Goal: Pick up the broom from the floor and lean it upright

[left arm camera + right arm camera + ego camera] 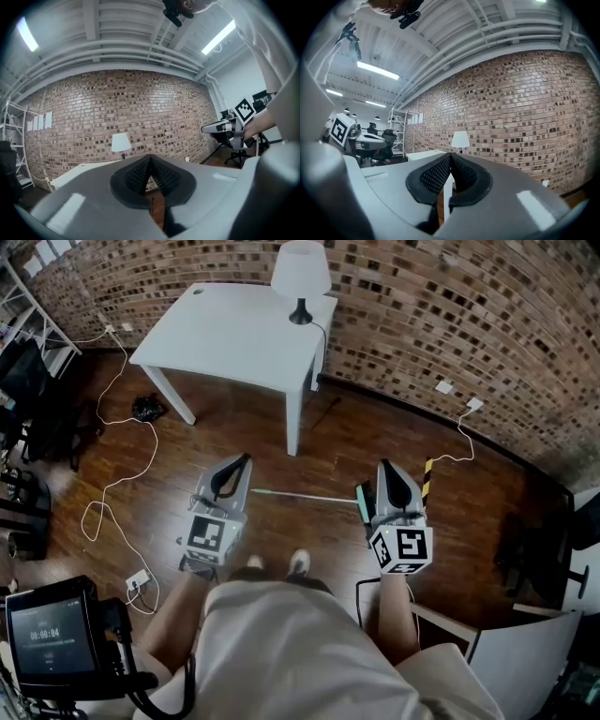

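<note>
Broom (307, 496) lies flat on the dark wooden floor (375, 432), its thin pale handle running crosswise just ahead of the person's shoes (298, 562), and its greenish end sits right beside the right hand-held gripper (386, 467) in the head view. Nobody has hold of it; both tools hang above it, apart from it.

Over to the left hand-held gripper (244, 459): it is held out level, and its own view shows the ribbed black pads pressed together at the tip with nothing between them. The right one tells the same story, with its jaws closed tight and empty, pointing level at the brick wall (469, 306).

The two tools sit side by side in front of the person's body, well apart, with the handle on the floor spanning the gap between them in the head view.

Beyond the broom stands a white table (225, 334) against the wall, with a white lamp (300, 273) on its far corner.
</note>
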Demonstrator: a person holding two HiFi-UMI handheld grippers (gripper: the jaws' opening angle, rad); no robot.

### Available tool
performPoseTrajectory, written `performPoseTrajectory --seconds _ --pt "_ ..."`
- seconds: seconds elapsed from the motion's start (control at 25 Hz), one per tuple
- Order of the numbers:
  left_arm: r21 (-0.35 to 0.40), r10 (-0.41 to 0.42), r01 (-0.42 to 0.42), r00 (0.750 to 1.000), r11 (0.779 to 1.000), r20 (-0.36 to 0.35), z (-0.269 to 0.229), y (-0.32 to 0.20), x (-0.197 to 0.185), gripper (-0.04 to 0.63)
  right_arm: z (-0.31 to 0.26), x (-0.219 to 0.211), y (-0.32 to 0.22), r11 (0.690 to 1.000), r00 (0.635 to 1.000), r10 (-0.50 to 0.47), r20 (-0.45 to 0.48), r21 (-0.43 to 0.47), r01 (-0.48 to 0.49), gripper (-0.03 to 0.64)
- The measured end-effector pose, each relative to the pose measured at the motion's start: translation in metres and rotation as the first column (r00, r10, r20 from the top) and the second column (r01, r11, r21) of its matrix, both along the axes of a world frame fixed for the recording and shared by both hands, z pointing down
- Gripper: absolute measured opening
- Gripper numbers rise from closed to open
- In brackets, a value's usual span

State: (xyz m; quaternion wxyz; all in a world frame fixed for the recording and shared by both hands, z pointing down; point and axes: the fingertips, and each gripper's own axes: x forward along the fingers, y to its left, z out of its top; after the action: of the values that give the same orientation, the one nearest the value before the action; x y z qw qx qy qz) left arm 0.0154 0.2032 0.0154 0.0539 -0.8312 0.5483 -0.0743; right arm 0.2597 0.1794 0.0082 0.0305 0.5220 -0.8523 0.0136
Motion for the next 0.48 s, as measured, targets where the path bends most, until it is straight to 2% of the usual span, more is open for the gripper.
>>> performPoseTrajectory --seconds 0.48 --pt "-0.025 -0.017 0.017 1.000 1.000 -0.004 0.007 -0.054 -0.019 0.000 0.010 -0.013 -0.053 1.000 1.000 0.003 0.023 -0.020 -0.003 0.014"
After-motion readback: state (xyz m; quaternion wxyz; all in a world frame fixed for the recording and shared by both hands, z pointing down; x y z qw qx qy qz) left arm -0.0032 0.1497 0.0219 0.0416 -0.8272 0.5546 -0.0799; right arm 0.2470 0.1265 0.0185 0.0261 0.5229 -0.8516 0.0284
